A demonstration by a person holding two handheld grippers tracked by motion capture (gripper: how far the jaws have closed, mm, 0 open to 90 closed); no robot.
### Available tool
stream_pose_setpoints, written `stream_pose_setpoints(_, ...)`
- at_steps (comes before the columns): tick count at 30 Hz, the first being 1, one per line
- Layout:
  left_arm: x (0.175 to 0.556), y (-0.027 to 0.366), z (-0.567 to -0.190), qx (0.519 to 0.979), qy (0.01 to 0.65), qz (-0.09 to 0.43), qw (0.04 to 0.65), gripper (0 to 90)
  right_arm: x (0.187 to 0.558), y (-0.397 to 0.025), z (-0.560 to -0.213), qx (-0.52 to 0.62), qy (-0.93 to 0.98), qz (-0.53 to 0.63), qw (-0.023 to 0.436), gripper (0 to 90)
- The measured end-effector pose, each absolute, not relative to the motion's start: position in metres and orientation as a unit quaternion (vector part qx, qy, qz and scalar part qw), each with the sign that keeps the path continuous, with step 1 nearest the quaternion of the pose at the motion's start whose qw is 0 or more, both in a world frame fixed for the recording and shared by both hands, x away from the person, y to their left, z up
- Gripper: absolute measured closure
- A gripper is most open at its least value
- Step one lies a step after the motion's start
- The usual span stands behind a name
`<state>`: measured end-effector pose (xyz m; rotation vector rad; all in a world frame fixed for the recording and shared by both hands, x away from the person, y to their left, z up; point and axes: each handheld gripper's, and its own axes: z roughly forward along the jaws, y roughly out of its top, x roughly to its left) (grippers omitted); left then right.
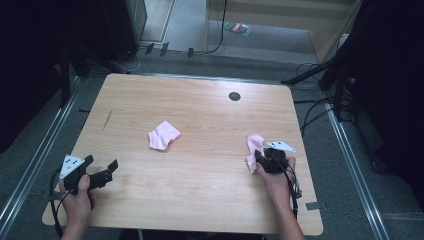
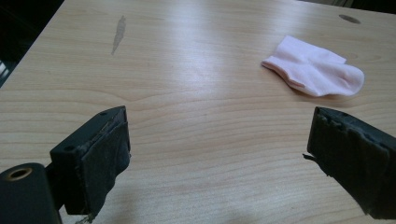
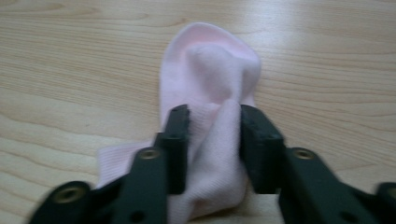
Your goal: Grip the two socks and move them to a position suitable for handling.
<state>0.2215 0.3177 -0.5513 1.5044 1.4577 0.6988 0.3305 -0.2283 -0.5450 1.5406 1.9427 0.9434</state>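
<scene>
Pink sock [image 1: 253, 150] lies at about 4 o'clock on the wooden tabletop [image 1: 200, 165], near the right edge, bunched up with its toe end pointing toward 12 o'clock. The right tool [image 1: 259, 159] has its 2 black jaws pinched on a raised fold of this sock; in the right gripper view the fabric [image 3: 210, 116] fills the narrow gap between the jaws, and the rest of the sock rests on the wood.

A 2nd pink sock [image 1: 163, 135] lies flat near the middle of the tabletop, well apart from both tools; the left gripper view shows it at 1 o'clock [image 2: 314, 67].

The left tool [image 1: 103, 171] sits at about 8 o'clock, its jaws spread wide with nothing between them, bare wood showing in the gap. A dark round hole [image 1: 234, 96] marks the tabletop toward 12 o'clock.
</scene>
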Motion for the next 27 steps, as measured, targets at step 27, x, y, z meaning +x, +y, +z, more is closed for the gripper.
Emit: stream_pose_setpoints(27,0.222,0.313,-0.551,0.617,0.587,0.295,0.433,6.1,0.272,-0.201,-0.493,0.498,0.708,0.459,0.201,83.8)
